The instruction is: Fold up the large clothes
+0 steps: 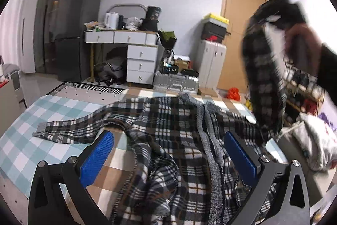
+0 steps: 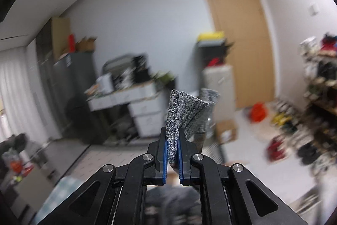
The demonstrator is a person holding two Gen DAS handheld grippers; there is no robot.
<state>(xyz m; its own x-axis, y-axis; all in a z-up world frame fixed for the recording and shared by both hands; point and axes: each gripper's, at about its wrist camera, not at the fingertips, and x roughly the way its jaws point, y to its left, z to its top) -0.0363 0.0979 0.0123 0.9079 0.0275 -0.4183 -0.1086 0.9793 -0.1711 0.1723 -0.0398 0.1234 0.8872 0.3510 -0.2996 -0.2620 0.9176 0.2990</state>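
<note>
Checked cloth (image 1: 27, 119) covers the table, bare along the left of the left wrist view. Plaid garment (image 1: 168, 130) sprawls over centre and right, one sleeve hoisted blurred at upper right. Left gripper (image 1: 168, 153) hangs over it, jaws wide apart. Only the right wrist view shows the right gripper (image 2: 172, 147) clamped on the grey knit cuff (image 2: 185, 111), mid-frame. No writing legible

Table (image 1: 12, 187) under checked cloth (image 1: 31, 130); plaid garment (image 1: 168, 130) spread rumpled across it.
</note>
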